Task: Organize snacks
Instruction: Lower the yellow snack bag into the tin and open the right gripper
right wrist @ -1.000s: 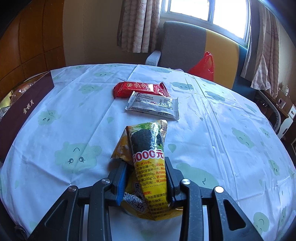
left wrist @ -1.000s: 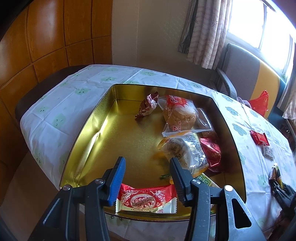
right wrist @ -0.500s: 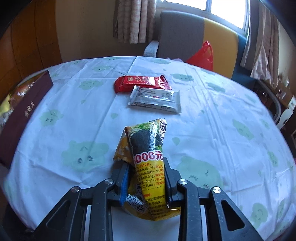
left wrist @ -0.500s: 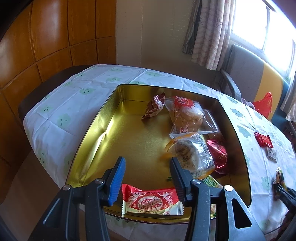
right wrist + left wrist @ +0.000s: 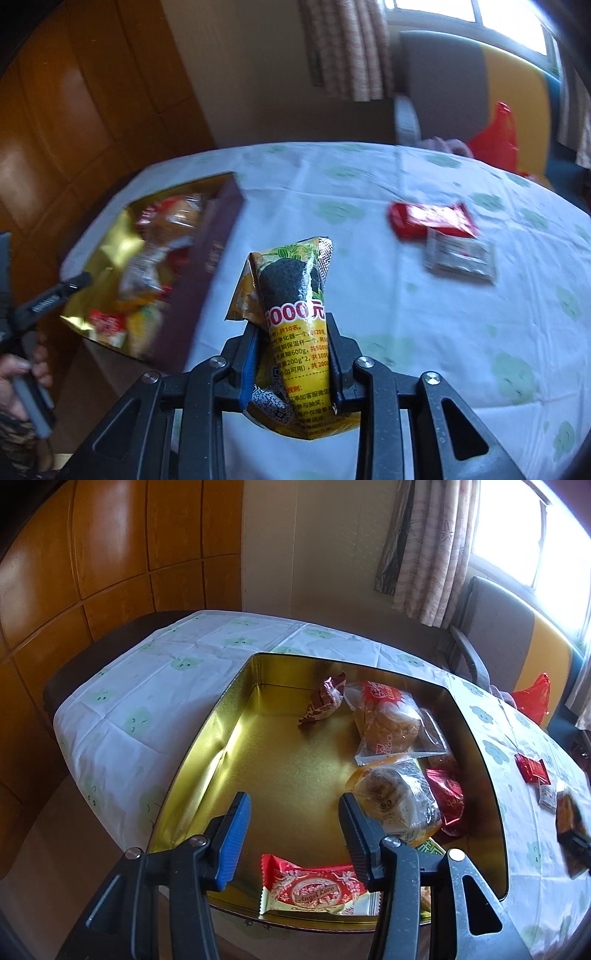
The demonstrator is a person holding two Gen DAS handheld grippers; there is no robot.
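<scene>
A: Where is the yellow snack packet (image 5: 295, 321)?

B: Clamped in the right hand-held gripper (image 5: 291, 354), above the table (image 5: 424, 325), right of the gold tin (image 5: 107, 258). Its long axis runs along the fingers, the crimped end pointing away from the camera.

A: And the left hand-held gripper (image 5: 293, 834)?

B: Jaws apart, holding nothing, over the tin's near edge, above a red-and-white packet (image 5: 314, 890).

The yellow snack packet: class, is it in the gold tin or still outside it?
Outside. The right gripper is shut on the yellow snack packet, holding it above the tablecloth, beside the gold tin.
</scene>
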